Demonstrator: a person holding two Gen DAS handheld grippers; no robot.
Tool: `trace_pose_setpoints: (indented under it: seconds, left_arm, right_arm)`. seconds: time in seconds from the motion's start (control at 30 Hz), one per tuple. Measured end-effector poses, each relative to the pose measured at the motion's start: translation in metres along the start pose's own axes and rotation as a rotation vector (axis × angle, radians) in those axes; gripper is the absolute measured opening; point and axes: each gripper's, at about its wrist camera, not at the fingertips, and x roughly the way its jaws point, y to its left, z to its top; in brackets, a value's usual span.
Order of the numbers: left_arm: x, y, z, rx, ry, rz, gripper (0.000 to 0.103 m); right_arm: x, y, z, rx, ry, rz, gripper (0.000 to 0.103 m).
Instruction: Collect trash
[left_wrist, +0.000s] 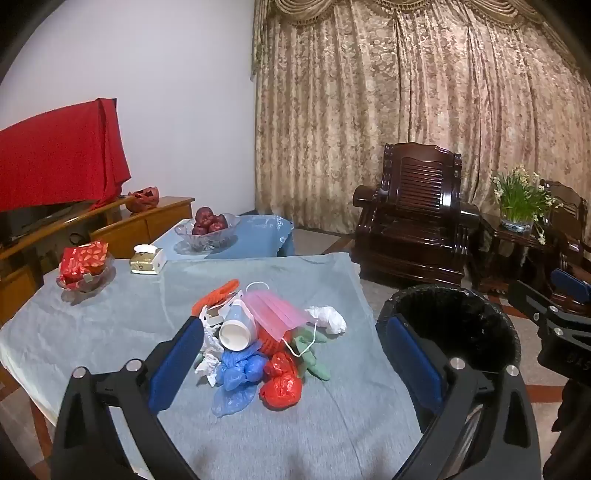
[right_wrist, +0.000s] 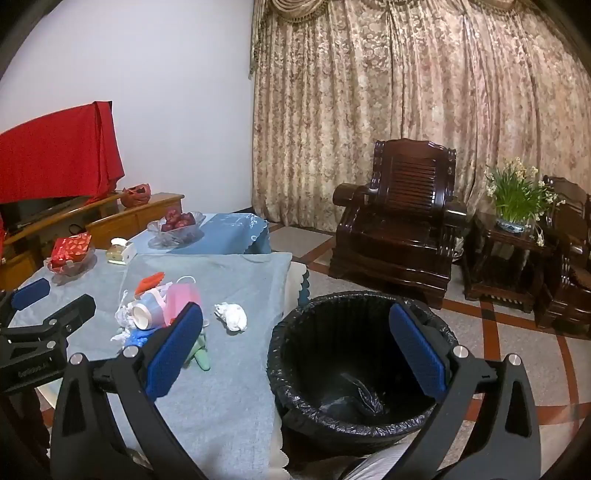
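Observation:
A heap of trash lies on the grey-blue cloth of the table (left_wrist: 110, 332): a pink face mask (left_wrist: 275, 308), a white paper cup (left_wrist: 236, 332), a blue plastic bag (left_wrist: 238, 371), a red plastic bag (left_wrist: 282, 382), a green glove (left_wrist: 314, 354), an orange piece (left_wrist: 216, 290) and a crumpled white tissue (left_wrist: 328, 319). My left gripper (left_wrist: 295, 363) is open and empty above the heap's near side. My right gripper (right_wrist: 295, 349) is open and empty above the black-lined bin (right_wrist: 354, 369), which stands right of the table. The tissue (right_wrist: 232, 315) and cup (right_wrist: 146, 314) also show in the right wrist view.
On the table's far side stand a glass dish with a red packet (left_wrist: 85, 264), a tissue box (left_wrist: 147, 258) and a glass bowl of red fruit (left_wrist: 207, 227). A dark wooden armchair (left_wrist: 413, 214) and a side table with flowers (left_wrist: 521, 203) stand at the right.

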Motion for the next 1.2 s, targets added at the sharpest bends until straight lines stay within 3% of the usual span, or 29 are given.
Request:
trace_pose_setpoints:
  seconds: [1.2]
  left_arm:
    - [-0.0020,0.0001,0.0047,0.001,0.001,-0.002,0.097]
  right_arm:
    - [0.0013,0.0021,0.0003,-0.004,0.010,-0.001,0.098]
